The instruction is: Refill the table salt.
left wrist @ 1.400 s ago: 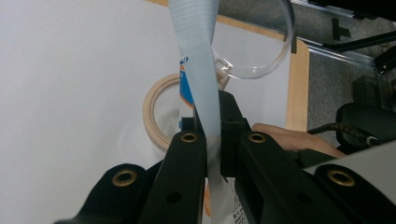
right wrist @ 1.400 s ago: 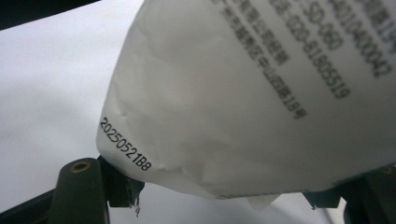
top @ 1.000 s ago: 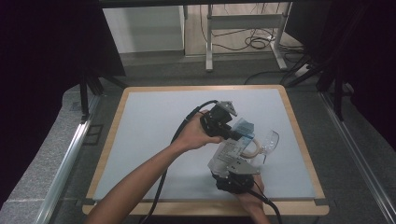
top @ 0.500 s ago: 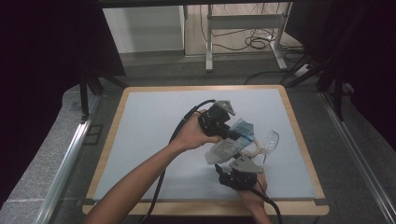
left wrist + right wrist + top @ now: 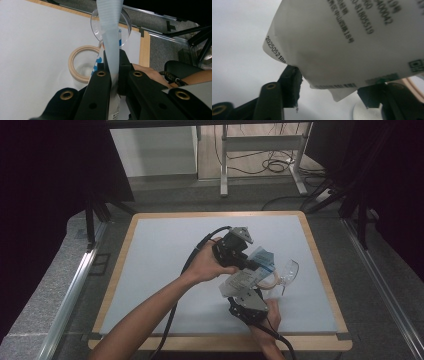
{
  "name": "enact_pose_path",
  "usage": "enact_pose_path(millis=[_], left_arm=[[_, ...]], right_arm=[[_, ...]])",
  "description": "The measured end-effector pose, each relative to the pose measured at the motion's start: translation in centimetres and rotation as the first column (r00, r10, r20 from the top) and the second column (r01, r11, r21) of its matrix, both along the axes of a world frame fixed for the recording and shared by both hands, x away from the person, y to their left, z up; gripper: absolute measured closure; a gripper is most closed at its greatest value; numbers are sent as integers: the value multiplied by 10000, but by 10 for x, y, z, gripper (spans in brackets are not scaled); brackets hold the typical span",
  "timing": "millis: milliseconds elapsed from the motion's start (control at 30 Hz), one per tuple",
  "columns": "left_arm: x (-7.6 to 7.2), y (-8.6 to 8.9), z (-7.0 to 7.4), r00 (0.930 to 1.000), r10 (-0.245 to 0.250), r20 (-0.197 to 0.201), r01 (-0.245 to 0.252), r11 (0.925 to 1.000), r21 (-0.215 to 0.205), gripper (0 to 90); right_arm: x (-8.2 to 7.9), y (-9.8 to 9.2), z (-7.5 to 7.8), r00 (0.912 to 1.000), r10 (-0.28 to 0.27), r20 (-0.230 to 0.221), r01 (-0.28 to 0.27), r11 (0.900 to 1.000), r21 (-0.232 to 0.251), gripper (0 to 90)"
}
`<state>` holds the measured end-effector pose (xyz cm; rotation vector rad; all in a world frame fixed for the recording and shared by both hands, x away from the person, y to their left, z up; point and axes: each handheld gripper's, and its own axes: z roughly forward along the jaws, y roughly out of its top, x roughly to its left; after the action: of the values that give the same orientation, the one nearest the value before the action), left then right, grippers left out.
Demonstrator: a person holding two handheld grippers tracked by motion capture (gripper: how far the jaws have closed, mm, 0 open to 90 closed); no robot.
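High view shows a big pale tabletop [image 5: 165, 265] with a wooden edge. Two arms come in from the bottom, and each hand holds a black claw.

On the right part of the tabletop is a see-through plastic packet [image 5: 250, 272] with a white label and a blue top. It is lifted off the tabletop between the two claws. A pair of clear safety glasses [image 5: 286, 275] is just beside the packet, on its right. A ring of tan tape [image 5: 83, 63] lies flat on the tabletop under the packet, close to the glasses.

The left claw [image 5: 252, 265] is squeezed tight on the blue top edge of the packet. In the left gripper view its two jaws press the thin strip flat between them.

The right claw [image 5: 245, 292] sits below the packet, near the front edge of the tabletop. Its jaws have just been closing. In the right gripper view the white label end of the packet [image 5: 352, 45] hangs between them. One jaw touches its corner and the other is just beside it, so it is about half open and not pinching yet.
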<state>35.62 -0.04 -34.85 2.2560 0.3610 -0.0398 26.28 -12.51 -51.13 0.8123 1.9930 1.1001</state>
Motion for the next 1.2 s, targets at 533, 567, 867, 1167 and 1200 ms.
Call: enact_pose_path(millis=[533,567,867,1167,1200], left_arm=[[15,-16,-10,9996,259,-67,-252,9948,989,900],[16,-18,-10,9996,271,-63,-262,9936,1102,900],[25,-32,-10,9996,273,0,-269,9851,1696,900],[34,-38,-9,9981,620,71,-622,9803,1875,900],[35,-38,-9,9978,662,53,-660,9796,1899,900]], right_arm=[[6,25,6,9867,50,-1625,334,9720,2326,523],[7,28,5,9861,-52,-1658,468,9677,2476,523],[15,37,6,9841,-392,-1732,1009,9261,3635,525],[24,38,9,9831,-427,-1780,1134,9053,4092,525],[26,37,9,9834,-369,-1778,1085,9045,4124,525]])
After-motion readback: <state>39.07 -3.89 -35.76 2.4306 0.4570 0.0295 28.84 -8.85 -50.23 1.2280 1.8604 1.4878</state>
